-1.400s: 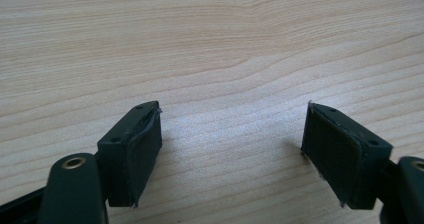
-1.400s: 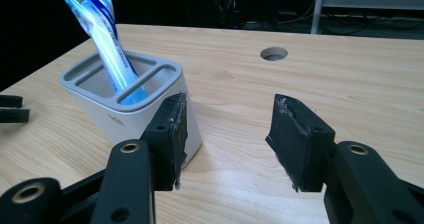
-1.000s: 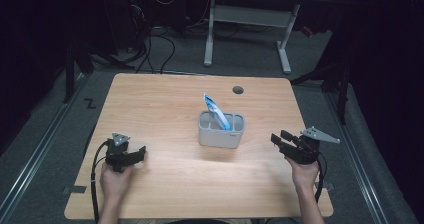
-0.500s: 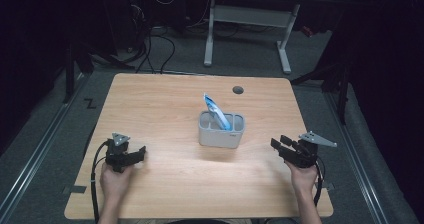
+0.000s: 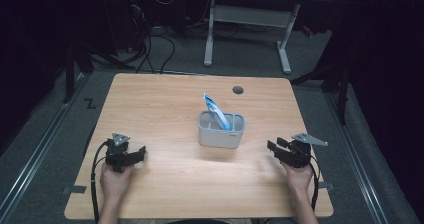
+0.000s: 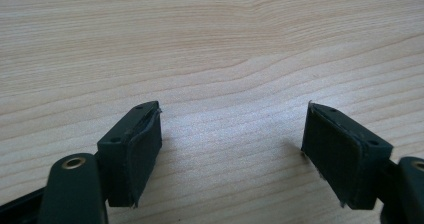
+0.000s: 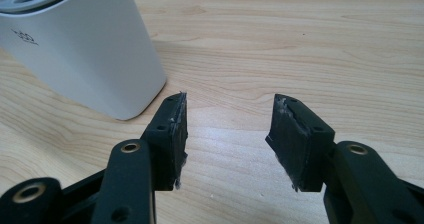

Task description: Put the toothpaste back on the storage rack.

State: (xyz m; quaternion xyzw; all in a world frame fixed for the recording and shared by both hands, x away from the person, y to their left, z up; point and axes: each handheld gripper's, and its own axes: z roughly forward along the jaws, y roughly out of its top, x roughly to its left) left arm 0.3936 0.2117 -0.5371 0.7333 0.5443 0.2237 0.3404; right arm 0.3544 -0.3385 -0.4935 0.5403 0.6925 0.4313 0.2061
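A grey-white holder [image 5: 221, 130] stands at the middle of the wooden table [image 5: 165, 99] with a blue and white packet [image 5: 216, 111] leaning out of it. My left gripper [image 5: 141, 154] rests low at the front left, open, with bare wood between its pads [image 6: 142, 149]. My right gripper [image 5: 272, 149] sits at the front right, open and empty, pointing toward the holder [image 7: 85, 44], which is apart from its jaws. In the right gripper view its pads [image 7: 172, 134] hover just above the table.
A round cable hole [image 5: 238, 90] lies in the table behind the holder. A cable [image 5: 95, 174] trails from the left gripper over the front edge. A white desk frame [image 5: 247, 19] and floor cables stand beyond the table.
My right gripper has sunk toward the table surface at the front right. The left gripper has stayed where it was.
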